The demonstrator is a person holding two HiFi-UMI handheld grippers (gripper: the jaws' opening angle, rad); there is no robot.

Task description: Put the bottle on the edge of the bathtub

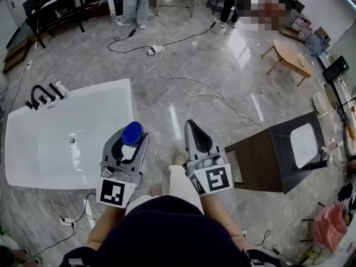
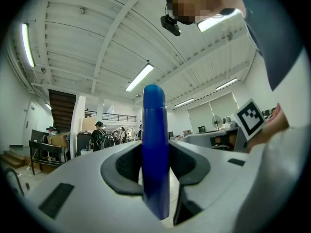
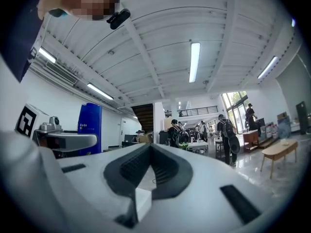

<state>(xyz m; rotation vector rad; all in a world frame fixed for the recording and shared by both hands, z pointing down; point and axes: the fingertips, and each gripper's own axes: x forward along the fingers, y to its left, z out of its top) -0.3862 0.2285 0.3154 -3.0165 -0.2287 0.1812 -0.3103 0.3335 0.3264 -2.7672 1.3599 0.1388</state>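
Note:
A blue bottle (image 1: 132, 133) stands upright between the jaws of my left gripper (image 1: 131, 143), which is shut on it. That gripper hangs over the floor just off the right end of the white bathtub (image 1: 125, 96). In the left gripper view the bottle (image 2: 155, 144) fills the gap between the dark pads (image 2: 127, 166), and the gripper (image 2: 155, 165) points up toward the ceiling. My right gripper (image 1: 192, 125) is beside it, to the right, shut with nothing in it. In the right gripper view, its jaws (image 3: 149, 152) meet at the tips.
A black faucet (image 1: 42, 95) sits at the tub's far left corner. A dark cabinet with a white basin (image 1: 266, 163) stands to the right. Cables (image 1: 183, 85) run across the marble floor ahead, and a power strip (image 1: 67, 220) lies by the tub. A wooden table (image 1: 289, 57) and people stand farther off.

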